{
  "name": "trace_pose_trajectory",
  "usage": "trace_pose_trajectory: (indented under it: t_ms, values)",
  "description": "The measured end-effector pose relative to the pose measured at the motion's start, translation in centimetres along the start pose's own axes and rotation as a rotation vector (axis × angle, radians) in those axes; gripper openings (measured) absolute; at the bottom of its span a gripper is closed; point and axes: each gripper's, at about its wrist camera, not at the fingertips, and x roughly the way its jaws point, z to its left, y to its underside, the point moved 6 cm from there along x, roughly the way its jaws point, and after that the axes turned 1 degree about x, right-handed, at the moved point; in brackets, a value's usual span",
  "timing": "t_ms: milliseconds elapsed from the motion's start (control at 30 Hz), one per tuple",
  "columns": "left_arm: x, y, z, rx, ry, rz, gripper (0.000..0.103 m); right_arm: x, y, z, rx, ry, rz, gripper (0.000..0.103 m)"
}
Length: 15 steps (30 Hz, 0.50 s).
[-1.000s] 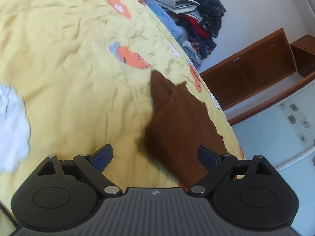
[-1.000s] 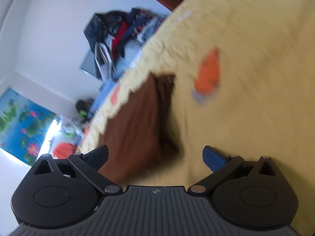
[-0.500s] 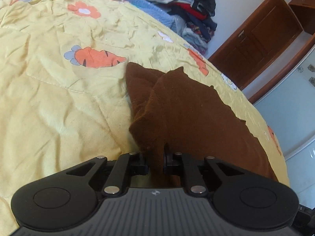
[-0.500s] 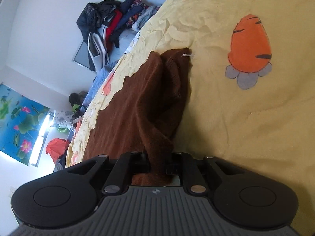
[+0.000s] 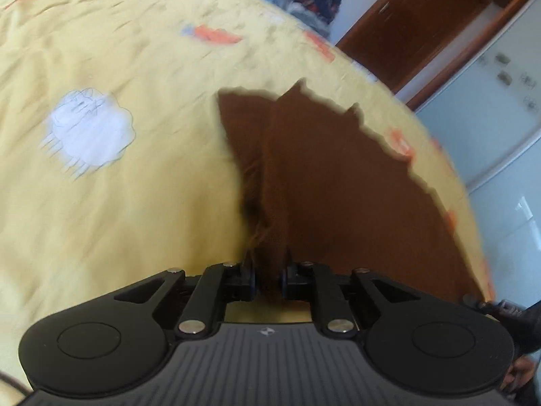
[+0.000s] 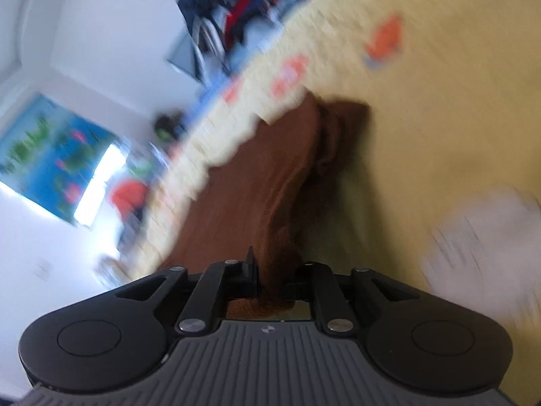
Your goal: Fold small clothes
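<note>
Brown cloth (image 5: 338, 182): spread on the yellow quilt (image 5: 118, 203), one edge gathered up into a ridge that runs straight toward the camera.
Left view, left gripper (image 5: 268, 279): jaws easing apart, yet the cloth's bunched edge sits pinched between the two fingers, pads pressing on it.
Left view, quilt: a white cloud patch (image 5: 89, 128) lies well to the left of the cloth; orange carrot prints beyond it, all blurred.
Left view, background: a wooden cupboard (image 5: 422, 23) stands past the quilt's far edge.
Right view, cloth (image 6: 257, 182): stretches away over the quilt (image 6: 439, 118), far corner crumpled.
Right view, right gripper (image 6: 272, 282): jaws opening too, a thick fold of the cloth between the fingers and gripped.
Right view, background: a clothes pile (image 6: 233, 10) beyond the quilt, a blue picture (image 6: 57, 155) on the wall, heavily smeared.
</note>
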Motion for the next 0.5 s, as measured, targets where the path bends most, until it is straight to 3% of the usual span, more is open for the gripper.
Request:
trace_pose_trajectory:
  t_ms: [33, 100, 167, 200, 233, 267, 333, 467, 500]
  values:
    - [-0.7, -0.3, 0.3, 0.005, 0.001, -0.003, 0.02, -0.5, 0.0, -0.3, 0.0, 0.005, -0.017, 0.036]
    - [-2.4, -2.5, 0.3, 0.04, -0.01, -0.048, 0.028, -2.1, -1.6, -0.3, 0.011, 0.014, -0.086, 0.066]
    - [-4.1, -6.1, 0.0, 0.071, -0.049, -0.165, 0.056, -3.5, -4.4, 0.7, -0.037, 0.007, -0.191, 0.072]
    - [-4.6, -8.0, -0.2, 0.081, -0.072, -0.229, 0.085, -3.7, -5.9, 1.4, -0.062, -0.003, -0.212, 0.072]
    - [-4.6, -9.8, -0.5, 0.093, -0.098, -0.291, 0.092, -3.3, -7.4, 1.9, -0.088, -0.006, -0.219, 0.072]
    - [-4.1, -11.4, -1.1, 0.112, -0.124, -0.329, 0.092, -2.5, -8.9, 2.5, -0.12, 0.0, -0.214, 0.072]
    - [-1.2, -14.2, -2.3, 0.158, -0.15, -0.314, 0.092, 0.2, -11.8, 3.4, -0.173, 0.051, -0.187, 0.072]
    - [8.2, -16.8, -4.0, 0.178, -0.161, -0.14, 0.089, 6.6, -15.3, 4.5, -0.266, 0.133, -0.104, 0.071]
    - [10.3, -16.9, -4.5, 0.183, -0.167, -0.105, 0.085, 8.1, -15.6, 4.6, -0.281, 0.158, -0.084, 0.071]
